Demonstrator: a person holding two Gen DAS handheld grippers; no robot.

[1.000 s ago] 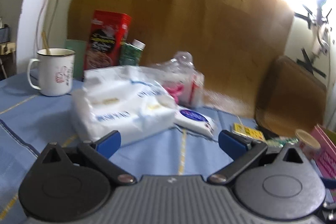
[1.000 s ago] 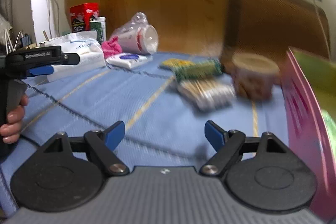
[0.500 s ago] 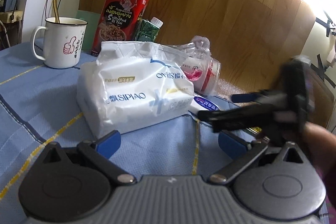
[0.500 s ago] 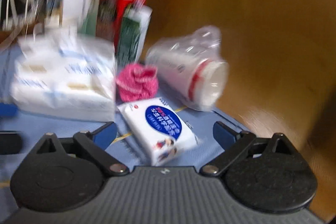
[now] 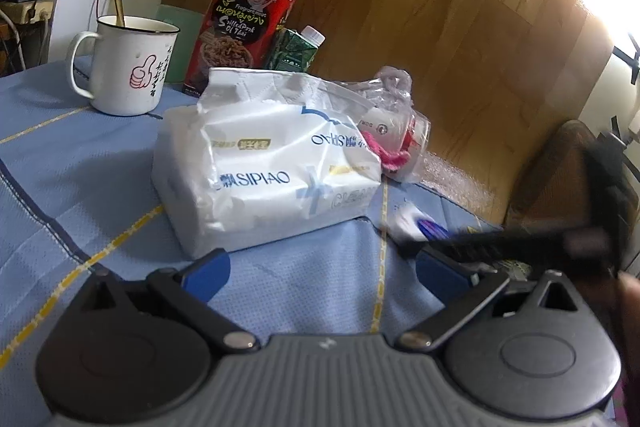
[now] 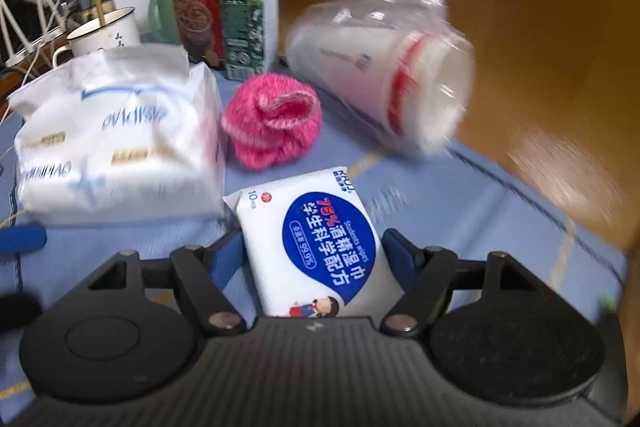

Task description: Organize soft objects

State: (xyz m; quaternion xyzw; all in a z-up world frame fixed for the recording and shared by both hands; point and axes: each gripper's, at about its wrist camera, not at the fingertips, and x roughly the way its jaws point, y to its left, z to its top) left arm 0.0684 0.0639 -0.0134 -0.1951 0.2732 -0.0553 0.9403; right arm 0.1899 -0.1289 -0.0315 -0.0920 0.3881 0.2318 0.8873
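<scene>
A small white wet-wipes pack (image 6: 320, 239) with a blue label lies on the blue tablecloth (image 5: 80, 167). My right gripper (image 6: 312, 251) straddles it, jaws closing, one blue pad at each long edge; the pack looks unsqueezed. Just behind it sits a pink knitted ball (image 6: 276, 123). A big white tissue pack (image 5: 264, 183) lies to the left. My left gripper (image 5: 322, 269) stands open just in front of that tissue pack, with nothing between its pads. In the left wrist view the right gripper's blurred black fingers (image 5: 480, 243) reach over the wipes pack (image 5: 408, 223).
A stack of paper cups in a clear bag (image 6: 392, 75) lies on its side behind the pink ball. A white mug (image 5: 128, 67), a red tin (image 5: 248, 23) and a green carton (image 6: 248, 19) stand at the back. A wooden panel rises behind them.
My right gripper swung left from the table's right side to the wipes pack and now straddles it. The left gripper has edged a little closer to the tissue pack.
</scene>
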